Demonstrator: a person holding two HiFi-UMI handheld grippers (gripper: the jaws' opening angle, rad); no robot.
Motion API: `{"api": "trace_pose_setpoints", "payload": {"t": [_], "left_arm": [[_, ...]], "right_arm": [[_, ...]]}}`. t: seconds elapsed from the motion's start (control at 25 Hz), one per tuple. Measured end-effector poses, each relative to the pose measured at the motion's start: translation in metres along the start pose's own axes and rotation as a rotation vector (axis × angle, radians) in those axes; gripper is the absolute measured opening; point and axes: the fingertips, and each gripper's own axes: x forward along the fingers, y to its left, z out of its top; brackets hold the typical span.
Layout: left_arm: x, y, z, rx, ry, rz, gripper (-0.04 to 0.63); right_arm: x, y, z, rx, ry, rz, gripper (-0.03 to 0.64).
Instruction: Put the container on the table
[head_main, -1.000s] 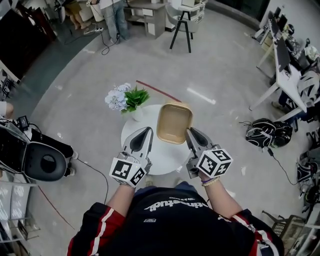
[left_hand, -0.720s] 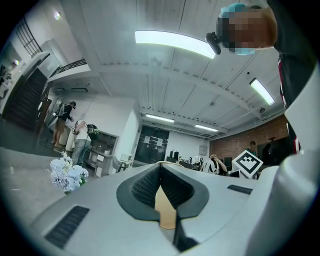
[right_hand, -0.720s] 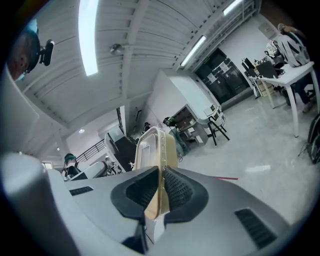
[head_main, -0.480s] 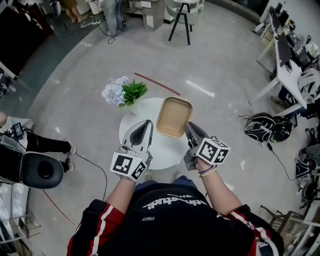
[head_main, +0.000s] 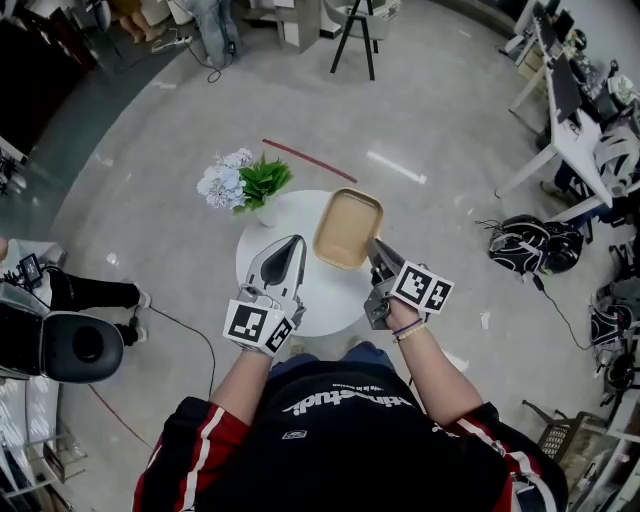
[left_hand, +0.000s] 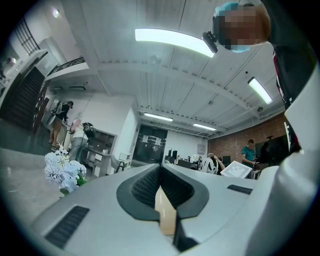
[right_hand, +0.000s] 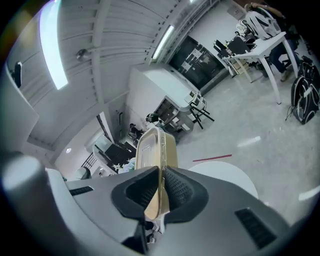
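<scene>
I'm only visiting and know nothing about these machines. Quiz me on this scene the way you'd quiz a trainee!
1. True or false: the left gripper holds the tan container.
2. What stands at the far left edge of the round white table? A) a laptop B) a pot of flowers C) a bottle
3. Short answer: where on the container does the right gripper grip it?

Key: 1 false, the right gripper is shut on it; 2 B; 3 its near right edge.

an open-plan office: white desks (head_main: 575, 150), monitors (head_main: 562, 95), polished concrete floor (head_main: 440, 110).
</scene>
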Motion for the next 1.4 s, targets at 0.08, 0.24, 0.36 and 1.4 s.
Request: {"api": "trace_pose_setpoints", "payload": {"t": [0.08, 0.24, 0.36, 1.4], "left_arm": [[0.002, 0.001, -0.003, 0.006, -0.001, -0.003, 0.025], [0.009, 0.007, -0.014, 0.005, 0.007, -0.019, 0.025], [0.015, 0.012, -0.023, -0.01, 0.007, -0.039, 0.025], [0.053, 0.044, -0.093, -0.051, 0.097, -0.157, 0.023]], "right_arm": [[0.005, -0.007, -0.002, 0.028, 0.002, -0.007, 0.055], [0.019, -0.022, -0.008, 0.092, 0.013, -0.016, 0.055], [0.03, -0.035, -0.016, 0.144, 0.023, -0.032, 0.055], [0.096, -0.161, -0.08, 0.387, -0.031, -0.226, 0.055]]}}
